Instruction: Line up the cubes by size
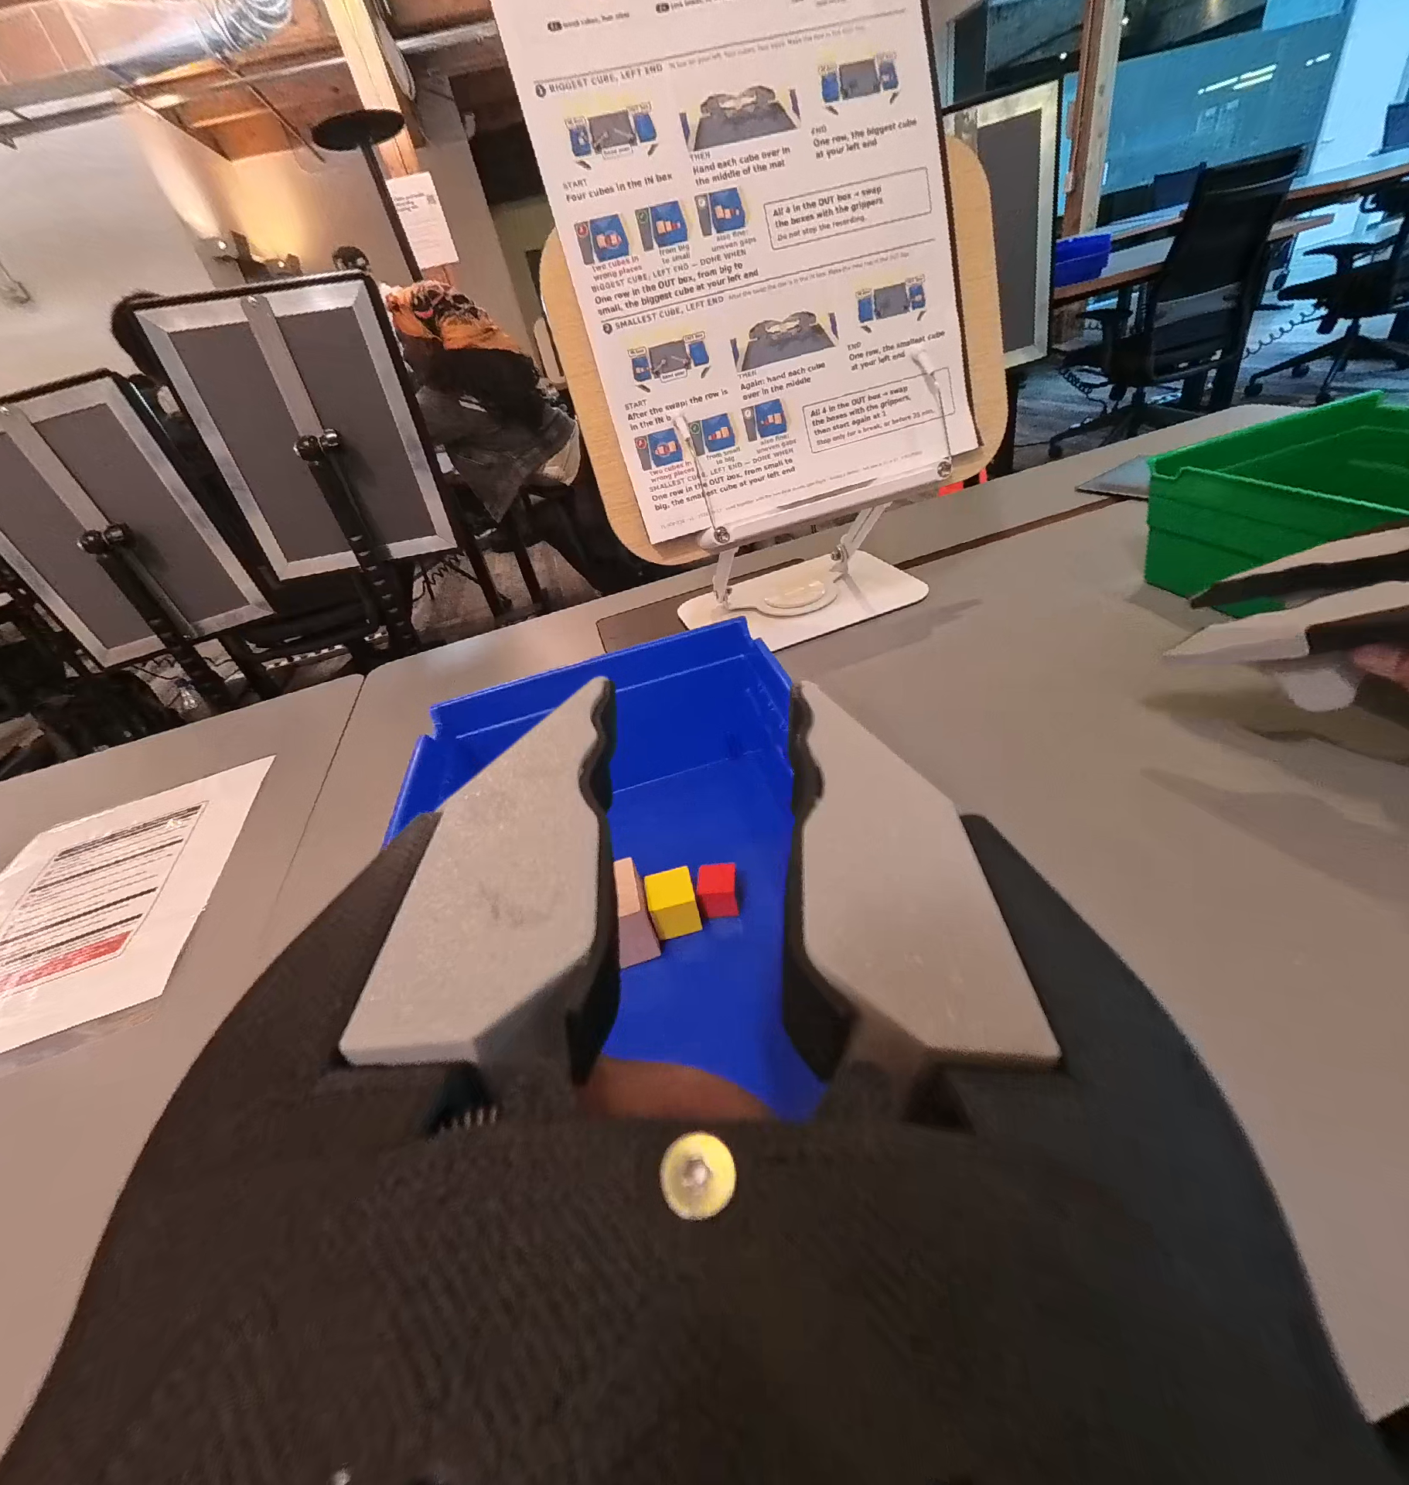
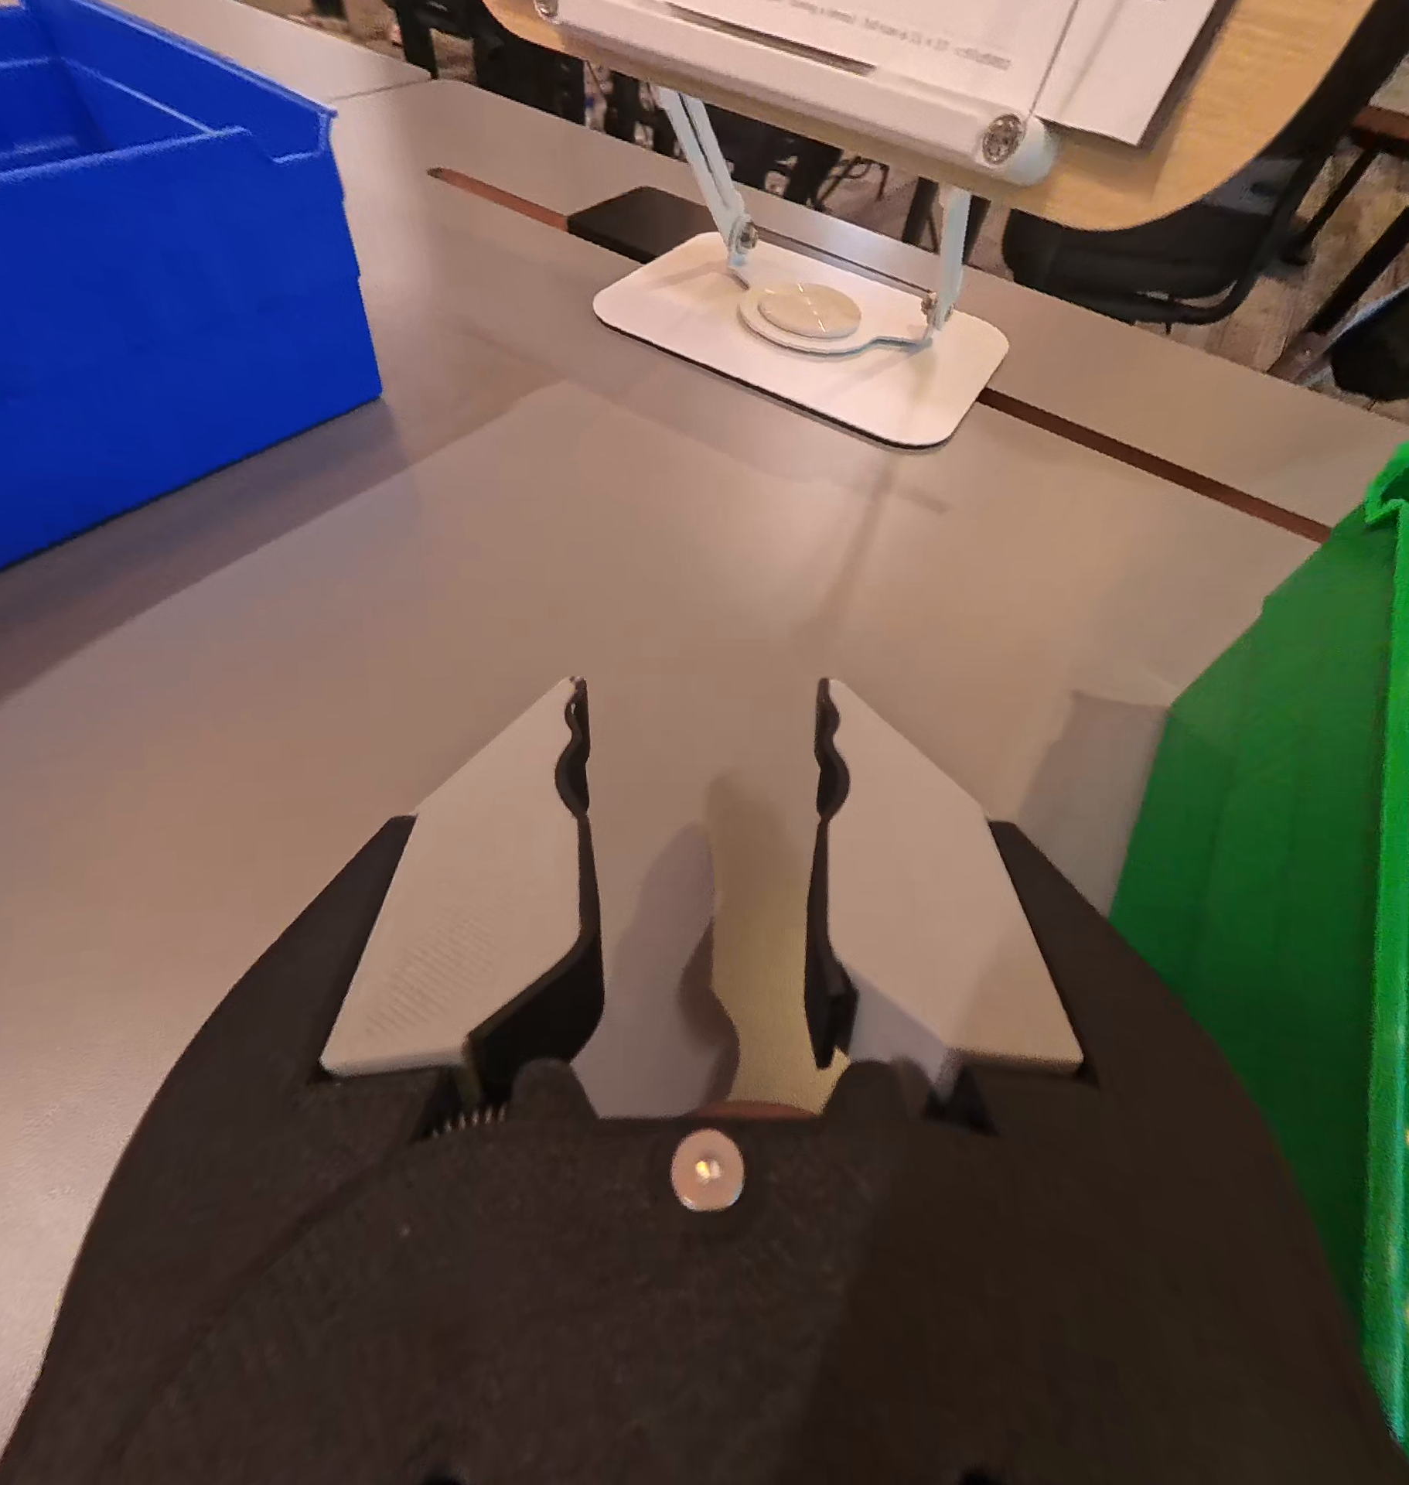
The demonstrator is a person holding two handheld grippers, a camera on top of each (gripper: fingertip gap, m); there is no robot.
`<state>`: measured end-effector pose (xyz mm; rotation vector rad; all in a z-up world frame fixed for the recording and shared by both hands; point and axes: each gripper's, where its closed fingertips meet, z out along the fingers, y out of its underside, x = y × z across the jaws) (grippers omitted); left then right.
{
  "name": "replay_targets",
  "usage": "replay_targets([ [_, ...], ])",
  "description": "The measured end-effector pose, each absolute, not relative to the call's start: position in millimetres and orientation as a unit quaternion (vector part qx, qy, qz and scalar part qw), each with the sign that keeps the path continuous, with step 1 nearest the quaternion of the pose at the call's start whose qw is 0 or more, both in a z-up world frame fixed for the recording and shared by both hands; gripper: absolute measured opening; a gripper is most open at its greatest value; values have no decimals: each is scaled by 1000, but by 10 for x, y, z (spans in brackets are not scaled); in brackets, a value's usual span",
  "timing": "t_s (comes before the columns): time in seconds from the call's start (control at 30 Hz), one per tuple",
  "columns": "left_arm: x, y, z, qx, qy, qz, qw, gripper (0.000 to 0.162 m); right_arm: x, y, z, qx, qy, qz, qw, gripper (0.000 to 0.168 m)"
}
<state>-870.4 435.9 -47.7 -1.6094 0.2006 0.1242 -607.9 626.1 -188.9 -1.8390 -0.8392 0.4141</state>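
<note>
Left wrist view: the left gripper [image 1: 697, 707] hangs released above the blue bin [image 1: 689, 707], holding nothing. Below and between its fingers a red cube [image 1: 717, 888], a yellow cube [image 1: 673, 902] and a pale cube [image 1: 635, 924] stand close together, the last partly hidden behind the left finger. Risk: with such tight spacing, a descending finger would likely knock a neighbour askew. The cubes look hard and matte; the bin is smooth moulded plastic. Right wrist view: the right gripper [image 2: 700, 691] is released and empty over the bare grey table [image 2: 283, 723], with a glossy green bin [image 2: 1288, 884] just to its right. Risk: a sideways swing could strike that wall.
</note>
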Motion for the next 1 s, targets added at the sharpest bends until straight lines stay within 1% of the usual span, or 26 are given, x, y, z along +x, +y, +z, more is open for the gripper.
replay_targets([
  [0.1, -8715, 4375, -522, -725, 94, 58, 680, 40, -6091, 6246, -1880, -763, -352, 179, 512, 55],
  [0.3, -8716, 4409, -728, -751, 118, 55, 647, 44, -6331, 6043, -1851, -725, -414, 184, 519, 55],
  [0.47, -8691, 4458, -760, -753, 113, 44, 646, 44, -6409, 5973, -1907, -720, -435, 182, 508, 54],
  [0.8, -8693, 4526, -875, -764, 119, 60, 631, 44, -6429, 5936, -1864, -716, -435, 198, 509, 51],
  [1.0, -8666, 4529, -860, -762, 122, 63, 633, 44, -6446, 5912, -1850, -712, -439, 202, 509, 48],
])
